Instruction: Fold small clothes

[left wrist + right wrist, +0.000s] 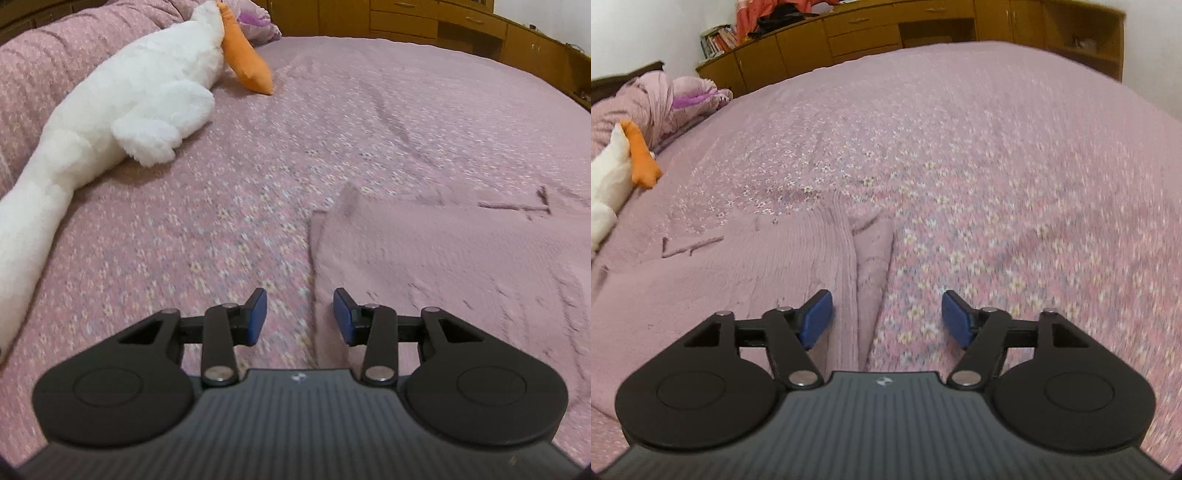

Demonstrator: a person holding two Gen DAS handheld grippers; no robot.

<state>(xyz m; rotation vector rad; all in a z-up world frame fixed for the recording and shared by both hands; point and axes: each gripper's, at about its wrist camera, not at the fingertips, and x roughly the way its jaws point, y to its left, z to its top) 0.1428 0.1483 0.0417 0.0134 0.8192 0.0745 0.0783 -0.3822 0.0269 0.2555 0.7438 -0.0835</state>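
Both grippers empty: left gripper (299, 317) part open, right gripper (886, 319) wide, each over an edge of the pink garment (461, 266) lying flat on the bed (221, 221). Risk: low colour contrast; jaws may pinch the bedspread too.

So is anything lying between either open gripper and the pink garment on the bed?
Nothing visible. The pink garment lies just ahead of the left gripper and right gripper, both open. The white plush toy lies well off to the side.

Both wrist views angled down, close over bedspread (221, 221) (sharing plush goose (605, 177))
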